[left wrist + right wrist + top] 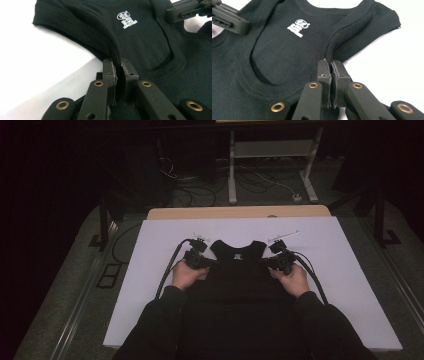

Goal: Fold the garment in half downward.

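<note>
Dim surroundings, bright sheet, soft focus

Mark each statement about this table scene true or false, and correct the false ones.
1. The left gripper is clamped on the armhole edge of the black tank top. True.
2. The right gripper hangs open above the cloth. False: its jaws are shut on the garment's other armhole edge.
3. The tank top lies on a white sheet that covers the table. True.
4. The white printed label sits inside the neckline. True.
5. The garment is red. False: it is black.
6. Both hands are off the grippers. False: the left hand and right hand each hold one.
</note>
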Available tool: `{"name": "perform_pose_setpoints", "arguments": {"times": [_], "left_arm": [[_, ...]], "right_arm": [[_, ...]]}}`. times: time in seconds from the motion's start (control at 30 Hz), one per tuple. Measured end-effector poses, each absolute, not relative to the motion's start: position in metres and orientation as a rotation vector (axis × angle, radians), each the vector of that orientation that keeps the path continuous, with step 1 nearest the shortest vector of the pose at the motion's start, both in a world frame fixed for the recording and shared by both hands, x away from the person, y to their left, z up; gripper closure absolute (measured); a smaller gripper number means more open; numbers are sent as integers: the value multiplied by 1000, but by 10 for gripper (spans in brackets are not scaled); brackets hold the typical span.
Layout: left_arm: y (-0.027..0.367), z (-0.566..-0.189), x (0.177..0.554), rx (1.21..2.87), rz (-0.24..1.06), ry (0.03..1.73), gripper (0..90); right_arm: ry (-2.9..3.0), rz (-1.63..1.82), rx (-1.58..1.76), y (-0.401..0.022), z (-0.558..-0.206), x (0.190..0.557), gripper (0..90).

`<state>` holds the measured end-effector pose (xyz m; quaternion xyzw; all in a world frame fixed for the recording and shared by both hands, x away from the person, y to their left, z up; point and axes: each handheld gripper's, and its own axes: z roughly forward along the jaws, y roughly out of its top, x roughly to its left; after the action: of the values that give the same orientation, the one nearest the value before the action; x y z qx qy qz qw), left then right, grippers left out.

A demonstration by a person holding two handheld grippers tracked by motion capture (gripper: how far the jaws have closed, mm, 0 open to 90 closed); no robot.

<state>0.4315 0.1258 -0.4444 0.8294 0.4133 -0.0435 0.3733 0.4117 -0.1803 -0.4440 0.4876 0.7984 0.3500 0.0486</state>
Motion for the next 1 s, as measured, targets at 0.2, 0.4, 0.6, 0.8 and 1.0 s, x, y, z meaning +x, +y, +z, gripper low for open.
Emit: {"name": "perform_pose_setpoints", "arguments": {"times": [0.2,0.4,0.6,0.8,1.0], "left_arm": [[130,-442,425,2106,-108,1063,821],[131,-434,418,2065,-106,1048,822],[133,-431,412,2052,-99,1032,823],[138,-428,410,2027,-114,1034,828],[138,-424,405,2002,-122,1032,830]], "right_arm": [[2439,1088,1466,-181,-441,406,850],[2432,1159,1464,-184,-434,401,851],[2434,1188,1445,-183,-430,398,851],[2444,1214,1432,-181,-425,394,850],[2450,1233,1416,-180,-419,389,850]]}}
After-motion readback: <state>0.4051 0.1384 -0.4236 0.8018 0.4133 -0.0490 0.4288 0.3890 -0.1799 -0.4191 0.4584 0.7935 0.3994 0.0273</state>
